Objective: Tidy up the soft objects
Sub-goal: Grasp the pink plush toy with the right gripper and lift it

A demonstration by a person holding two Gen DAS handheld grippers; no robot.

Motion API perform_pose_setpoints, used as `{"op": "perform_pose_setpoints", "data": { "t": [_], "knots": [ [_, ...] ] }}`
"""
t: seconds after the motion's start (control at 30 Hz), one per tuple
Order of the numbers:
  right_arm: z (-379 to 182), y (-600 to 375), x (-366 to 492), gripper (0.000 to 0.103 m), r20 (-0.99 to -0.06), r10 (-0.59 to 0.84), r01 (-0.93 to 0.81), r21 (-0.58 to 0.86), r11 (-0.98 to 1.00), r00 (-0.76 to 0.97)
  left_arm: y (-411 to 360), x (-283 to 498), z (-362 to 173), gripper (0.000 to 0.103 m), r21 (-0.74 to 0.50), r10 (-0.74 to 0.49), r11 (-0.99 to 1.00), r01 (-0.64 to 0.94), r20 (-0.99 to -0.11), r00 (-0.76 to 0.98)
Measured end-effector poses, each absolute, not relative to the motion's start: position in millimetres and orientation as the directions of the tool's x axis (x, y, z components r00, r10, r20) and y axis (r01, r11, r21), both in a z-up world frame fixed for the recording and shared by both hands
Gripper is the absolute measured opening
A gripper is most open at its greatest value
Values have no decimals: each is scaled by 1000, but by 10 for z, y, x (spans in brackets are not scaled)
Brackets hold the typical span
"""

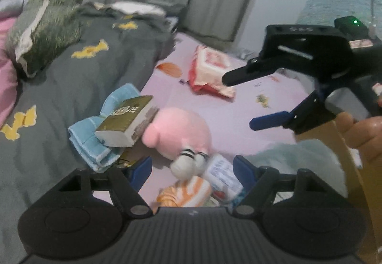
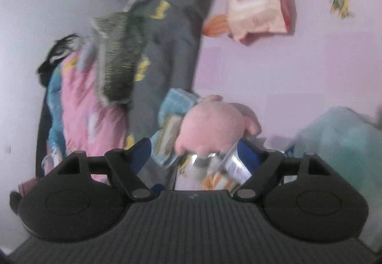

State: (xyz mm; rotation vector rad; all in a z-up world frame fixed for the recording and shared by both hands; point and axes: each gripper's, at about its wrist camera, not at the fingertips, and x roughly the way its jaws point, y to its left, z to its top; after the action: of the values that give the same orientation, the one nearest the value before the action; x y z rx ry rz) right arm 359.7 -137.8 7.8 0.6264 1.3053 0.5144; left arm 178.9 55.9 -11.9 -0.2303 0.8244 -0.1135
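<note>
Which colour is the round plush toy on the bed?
The plush toy is pink; the left wrist view shows it best.

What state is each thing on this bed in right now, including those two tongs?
Left tongs: open, holding nothing.
Right tongs: open, empty, above the sheet.
Pink plush: lying on the sheet, not gripped.
Gold box: tilted, resting on the blue towel.
Wipes pack: flat, apart from the pile.
Grey blanket: rumpled.
</note>
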Motion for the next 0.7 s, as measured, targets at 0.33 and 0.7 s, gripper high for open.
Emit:
{"op": "perform_pose_setpoints", "data": {
  "t": [0.33, 0.7],
  "knots": [
    [-839, -1178, 4154, 83, -769, 632, 209, 636, 743, 94, 552, 2333, -468, 74, -310, -238, 950, -38, -797, 555],
    [-972, -1002, 4109, 80, -676, 734, 148, 734, 662, 66, 327, 2433, -520, 58, -317, -248, 948, -39, -807, 537]
  ]
}}
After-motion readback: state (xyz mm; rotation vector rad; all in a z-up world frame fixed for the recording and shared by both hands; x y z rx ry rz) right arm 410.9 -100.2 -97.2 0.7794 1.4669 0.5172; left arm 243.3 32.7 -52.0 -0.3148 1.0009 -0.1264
